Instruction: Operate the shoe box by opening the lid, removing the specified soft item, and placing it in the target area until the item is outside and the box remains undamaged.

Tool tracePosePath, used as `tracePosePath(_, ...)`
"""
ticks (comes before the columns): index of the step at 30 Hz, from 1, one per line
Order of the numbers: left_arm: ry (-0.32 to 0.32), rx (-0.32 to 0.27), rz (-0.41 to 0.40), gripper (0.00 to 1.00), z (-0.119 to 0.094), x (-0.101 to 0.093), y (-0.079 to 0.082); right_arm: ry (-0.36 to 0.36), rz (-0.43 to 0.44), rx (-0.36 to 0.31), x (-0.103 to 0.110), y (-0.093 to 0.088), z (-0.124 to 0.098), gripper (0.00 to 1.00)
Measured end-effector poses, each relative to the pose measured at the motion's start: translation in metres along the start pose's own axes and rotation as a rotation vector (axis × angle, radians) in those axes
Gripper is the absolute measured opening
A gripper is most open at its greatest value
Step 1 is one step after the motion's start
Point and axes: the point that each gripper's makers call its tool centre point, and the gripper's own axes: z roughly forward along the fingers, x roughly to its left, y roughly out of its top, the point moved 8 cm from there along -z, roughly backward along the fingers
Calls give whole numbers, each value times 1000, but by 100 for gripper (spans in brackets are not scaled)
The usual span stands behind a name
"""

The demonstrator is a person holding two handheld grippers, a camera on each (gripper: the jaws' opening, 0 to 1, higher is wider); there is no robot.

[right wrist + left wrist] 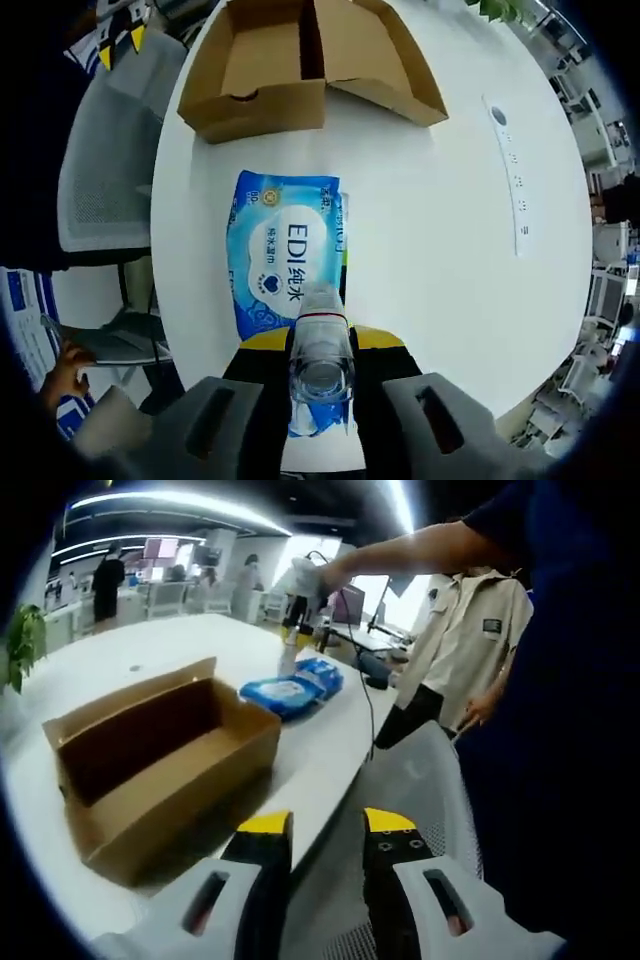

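White and round, the counter (450, 250) carries everything: a clear plastic bottle (321, 350) is clamped upright between the jaws of the right tool (320, 345), while the left tool (328, 825) is held open and empty off the counter's edge. Beyond the bottle, the blue wet-wipes pack (285, 250) is seen lying flat outside the open shoe box (300, 65); it is judged light, soft and slippery-filmed, best pinched at a sealed end.

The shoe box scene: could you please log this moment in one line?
shoe box: open, empty | wipes pack: on table | right claw: holding clear bottle | left claw: open
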Motion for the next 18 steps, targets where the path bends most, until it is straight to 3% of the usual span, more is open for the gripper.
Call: tracePosePath(18, 7, 14, -23, 24, 4, 1, -1, -25, -19, 12, -25, -1, 9, 19)
